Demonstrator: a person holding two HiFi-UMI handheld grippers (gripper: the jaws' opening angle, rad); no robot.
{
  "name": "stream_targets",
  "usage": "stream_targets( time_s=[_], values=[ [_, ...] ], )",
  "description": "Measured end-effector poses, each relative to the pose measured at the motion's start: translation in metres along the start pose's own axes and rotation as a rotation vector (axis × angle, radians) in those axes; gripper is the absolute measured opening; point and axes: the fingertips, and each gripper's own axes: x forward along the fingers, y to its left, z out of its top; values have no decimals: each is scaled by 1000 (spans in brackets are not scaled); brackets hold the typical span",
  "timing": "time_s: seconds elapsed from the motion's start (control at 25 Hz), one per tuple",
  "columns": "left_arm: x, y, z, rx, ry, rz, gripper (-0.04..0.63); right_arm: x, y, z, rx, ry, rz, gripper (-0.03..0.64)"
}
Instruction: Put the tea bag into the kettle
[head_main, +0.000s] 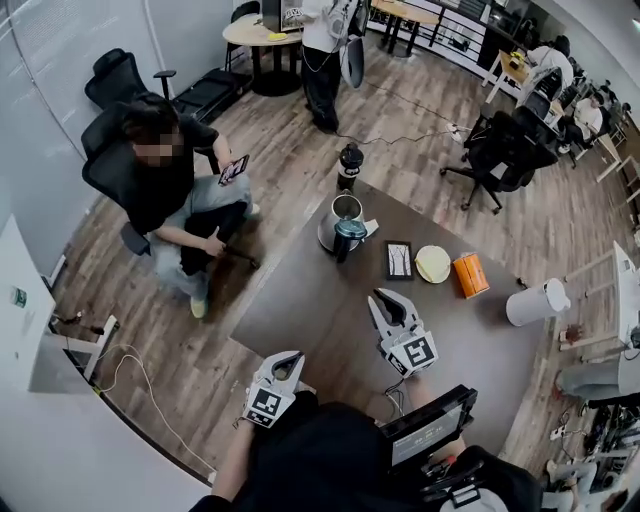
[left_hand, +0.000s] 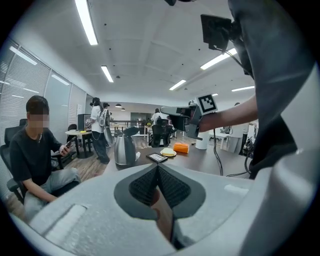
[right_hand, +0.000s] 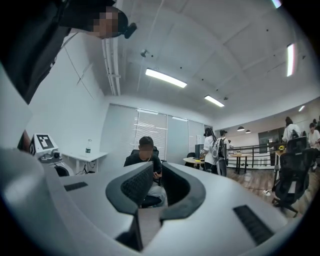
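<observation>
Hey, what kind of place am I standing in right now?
Most likely an open-plan office or lab: there are black swivel office chairs, a round wooden meeting table and long ceiling strip lights.

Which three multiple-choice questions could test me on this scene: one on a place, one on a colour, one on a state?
1. Where does the kettle stand?
A. on the table
B. on a shelf
C. on a stove

2. What colour is the box beside the yellow plate?
A. blue
B. orange
C. green

3. How do the left gripper's jaws stand?
A. wide apart
B. closed on a cup
C. together, empty

Answers:
1 A: the head view shows it near the table's far edge.
2 B: it shows as orange there.
3 C: the left gripper view shows the tips meeting, with nothing between.
</observation>
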Motion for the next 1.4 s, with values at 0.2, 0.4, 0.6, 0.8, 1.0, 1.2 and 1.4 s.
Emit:
stream_targets(
  time_s=[0.2,0.4,0.6,0.8,1.0,1.2,1.4],
  values=[
    [20,-23,9,24,18,-94,3,-30,21,5,-34,-62,-15,43],
    [35,-48,19,58,28,-196,3,-70,37,5,-38,-64,-77,28],
    [68,-78,35,105,11,-306,3,-113,31,11,-17,-79,-165,26],
    [99,-116,56,145,-10,-431,3,-160,17,12,-4,-41,-279,27],
    [124,-161,75,172,-29,-542,3,-206,7,9,-4,6,-365,26],
    [148,-214,97,185,-54,-648,3,-258,-12,10,24,50,-462,26],
    [167,-277,114,211,-83,-745,3,-319,-34,3,66,96,-565,26]
  ],
)
